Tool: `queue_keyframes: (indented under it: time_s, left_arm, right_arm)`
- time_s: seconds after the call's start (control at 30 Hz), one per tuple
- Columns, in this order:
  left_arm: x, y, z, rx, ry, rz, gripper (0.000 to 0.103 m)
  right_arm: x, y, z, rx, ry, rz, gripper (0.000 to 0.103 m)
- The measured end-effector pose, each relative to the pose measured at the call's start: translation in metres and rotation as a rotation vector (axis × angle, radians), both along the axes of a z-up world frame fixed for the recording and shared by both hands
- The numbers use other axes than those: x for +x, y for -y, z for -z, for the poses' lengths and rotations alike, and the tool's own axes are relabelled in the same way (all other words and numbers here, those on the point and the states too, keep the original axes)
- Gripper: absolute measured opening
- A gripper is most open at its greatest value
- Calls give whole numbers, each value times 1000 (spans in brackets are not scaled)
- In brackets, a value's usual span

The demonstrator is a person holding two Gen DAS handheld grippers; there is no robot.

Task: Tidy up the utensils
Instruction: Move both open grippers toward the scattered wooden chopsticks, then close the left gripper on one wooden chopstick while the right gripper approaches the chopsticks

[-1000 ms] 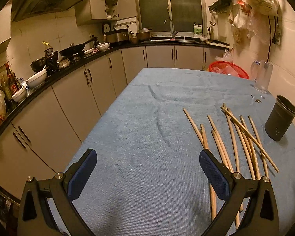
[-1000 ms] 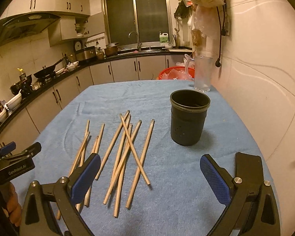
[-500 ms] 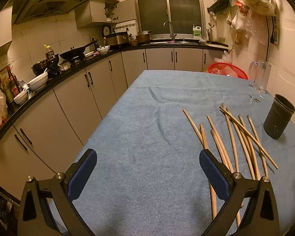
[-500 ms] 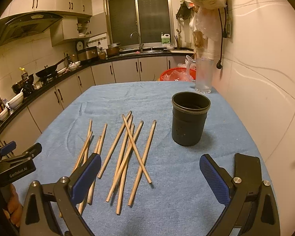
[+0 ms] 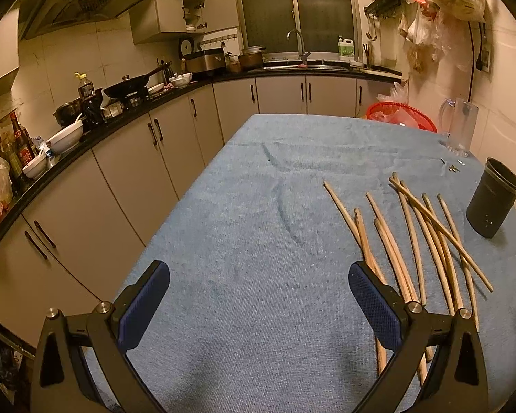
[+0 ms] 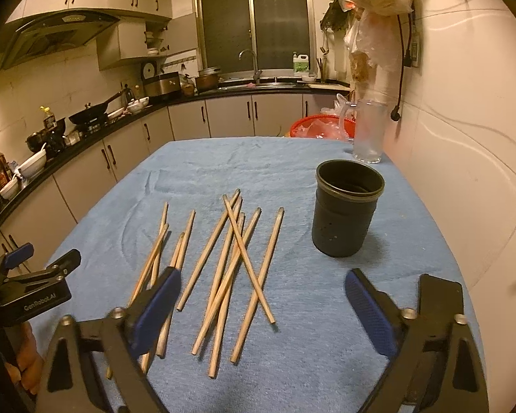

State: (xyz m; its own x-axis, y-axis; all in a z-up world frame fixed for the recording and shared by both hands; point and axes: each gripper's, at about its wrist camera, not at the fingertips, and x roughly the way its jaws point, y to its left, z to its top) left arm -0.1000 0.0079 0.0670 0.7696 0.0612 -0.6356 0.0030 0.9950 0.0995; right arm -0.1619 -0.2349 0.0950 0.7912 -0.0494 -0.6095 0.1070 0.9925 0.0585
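**Right gripper closes in on the chopsticks**

The right gripper (image 6: 261, 304) has dropped nearer the chopsticks (image 6: 230, 261), jaws wide apart, nothing between them. The sticks lie scattered on the blue cloth (image 6: 309, 344), the dark cup (image 6: 345, 208) upright just right of them. On the left, the left gripper (image 5: 258, 304) hovers spread wide, holding nothing.

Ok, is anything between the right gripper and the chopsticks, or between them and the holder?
Nothing visible. The right gripper hangs open over the scattered chopsticks, and only bare blue cloth separates them from the upright, open-topped black holder.
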Motion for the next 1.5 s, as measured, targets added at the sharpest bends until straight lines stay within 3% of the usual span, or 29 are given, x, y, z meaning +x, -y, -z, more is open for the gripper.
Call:
queue_keyframes:
  time_s: [0.27, 0.37, 0.5, 0.57, 0.67, 0.73, 0.8, 1.03, 1.23, 1.33, 1.5]
  left_arm:
    - [4, 3, 7, 4, -23, 1, 103]
    - [7, 3, 9, 5, -35, 2, 103]
    - [11, 2, 14, -6, -65, 15, 103]
    - [14, 2, 14, -12, -73, 27, 102]
    - [21, 1, 13, -43, -104, 56, 94]
    - [29, 0, 11, -73, -130, 67, 72]
    - [41, 2, 11, -104, -180, 96, 63]
    - [117, 2, 22, -368, -442, 183, 30]
    - [175, 22, 45, -454, -595, 189, 21]
    - [191, 39, 52, -439, -633, 179, 20]
    - [205, 60, 52, -387, -629, 182, 15]
  right_arm:
    - [13, -7, 2, -3, -32, -47, 80]
    - [17, -7, 3, 0, -43, -62, 71]
    - [26, -3, 7, 27, -85, -86, 50]
    - [31, 0, 8, 47, -108, -91, 49]
    - [37, 7, 8, 81, -129, -100, 46]
    - [41, 11, 6, 99, -139, -101, 46]
    - [47, 15, 4, 115, -153, -96, 46]
    - [55, 21, -2, 172, -170, -115, 46]
    - [49, 27, -6, 205, -161, -120, 46]
    - [49, 30, -7, 208, -166, -116, 46]
    - [47, 33, -7, 202, -165, -112, 46]
